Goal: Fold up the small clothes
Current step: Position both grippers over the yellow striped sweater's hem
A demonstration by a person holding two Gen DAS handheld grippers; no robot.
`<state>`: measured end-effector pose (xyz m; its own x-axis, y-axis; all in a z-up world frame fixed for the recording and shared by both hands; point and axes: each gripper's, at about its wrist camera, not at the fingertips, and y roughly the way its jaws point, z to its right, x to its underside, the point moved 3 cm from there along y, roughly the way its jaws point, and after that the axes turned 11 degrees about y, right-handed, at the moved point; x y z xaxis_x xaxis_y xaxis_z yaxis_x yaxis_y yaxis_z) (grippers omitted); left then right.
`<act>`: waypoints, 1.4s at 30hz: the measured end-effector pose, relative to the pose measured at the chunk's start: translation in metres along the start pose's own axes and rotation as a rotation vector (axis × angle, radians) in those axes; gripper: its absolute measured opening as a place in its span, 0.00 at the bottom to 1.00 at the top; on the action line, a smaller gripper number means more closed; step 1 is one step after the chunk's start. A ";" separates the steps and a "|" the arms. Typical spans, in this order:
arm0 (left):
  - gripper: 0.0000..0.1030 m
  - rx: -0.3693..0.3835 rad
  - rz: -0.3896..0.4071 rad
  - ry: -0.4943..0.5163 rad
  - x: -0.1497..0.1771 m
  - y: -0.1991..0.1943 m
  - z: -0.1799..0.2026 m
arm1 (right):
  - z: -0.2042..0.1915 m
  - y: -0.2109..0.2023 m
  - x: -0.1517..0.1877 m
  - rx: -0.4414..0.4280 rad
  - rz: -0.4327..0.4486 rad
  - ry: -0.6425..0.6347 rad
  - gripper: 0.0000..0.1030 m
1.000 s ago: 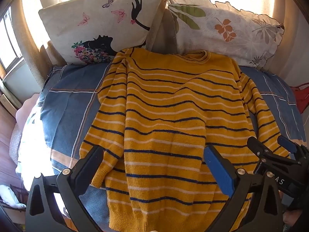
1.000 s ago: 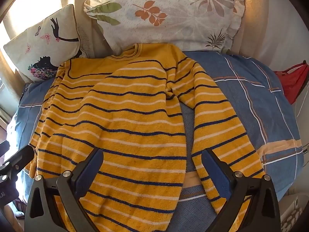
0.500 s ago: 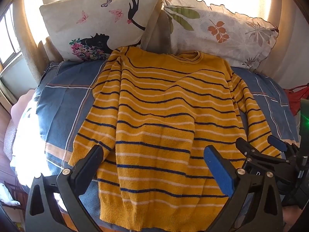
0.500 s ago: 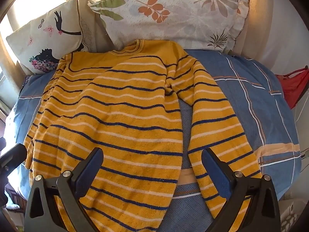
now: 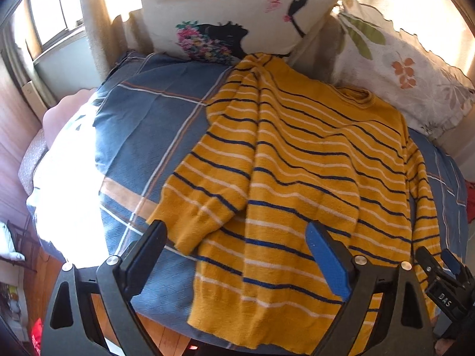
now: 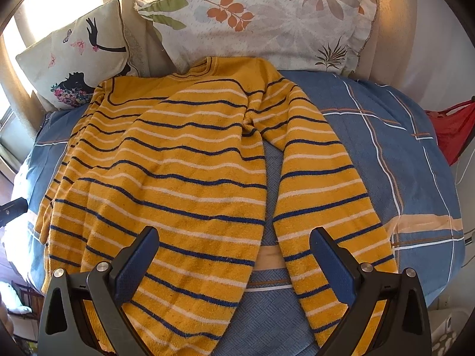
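left wrist view: fuzzy striped knit sweater (image 5: 297, 178) flat on woven plaid bedspread (image 5: 142, 136), both claws agape, empty

From my left wrist view, the sweater (image 5: 299, 178) hem at six o'clock disappears behind the left gripper (image 5: 237, 255) frame, and its far sleeve cuff at four o'clock sits behind the right gripper (image 5: 445, 270). In the right wrist view, my right gripper (image 6: 234, 252) covers both lower corners. A red item (image 6: 451, 127) at three o'clock is cut off; I cannot identify it.
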<state>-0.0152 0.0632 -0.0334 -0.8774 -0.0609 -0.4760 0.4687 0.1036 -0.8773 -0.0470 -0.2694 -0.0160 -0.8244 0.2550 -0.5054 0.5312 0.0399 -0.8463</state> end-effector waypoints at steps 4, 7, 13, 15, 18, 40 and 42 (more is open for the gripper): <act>0.71 -0.002 -0.043 -0.048 0.004 0.008 -0.025 | -0.001 0.001 -0.001 -0.010 -0.005 0.008 1.00; 0.71 -0.016 -0.041 -0.045 0.003 0.009 -0.030 | -0.005 0.003 -0.002 -0.014 -0.004 0.014 1.00; 0.71 -0.017 -0.061 -0.040 -0.004 0.019 -0.042 | -0.019 0.010 -0.002 -0.017 -0.013 0.007 1.00; 0.71 -0.029 -0.056 -0.015 -0.007 0.020 -0.040 | -0.023 0.013 -0.001 -0.013 -0.019 0.006 1.00; 0.71 -0.024 -0.048 0.025 -0.013 0.021 -0.034 | -0.029 0.018 -0.002 -0.003 -0.029 0.012 1.00; 0.71 0.051 -0.082 0.229 -0.021 0.049 -0.018 | -0.062 0.040 0.015 0.082 -0.104 0.031 1.00; 0.71 0.056 -0.085 0.230 -0.021 0.051 -0.020 | -0.065 0.041 0.015 0.085 -0.107 0.030 1.00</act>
<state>0.0252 0.0897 -0.0664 -0.9111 0.1612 -0.3795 0.3919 0.0525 -0.9185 -0.0251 -0.2009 -0.0470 -0.8687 0.2827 -0.4068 0.4207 -0.0127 -0.9071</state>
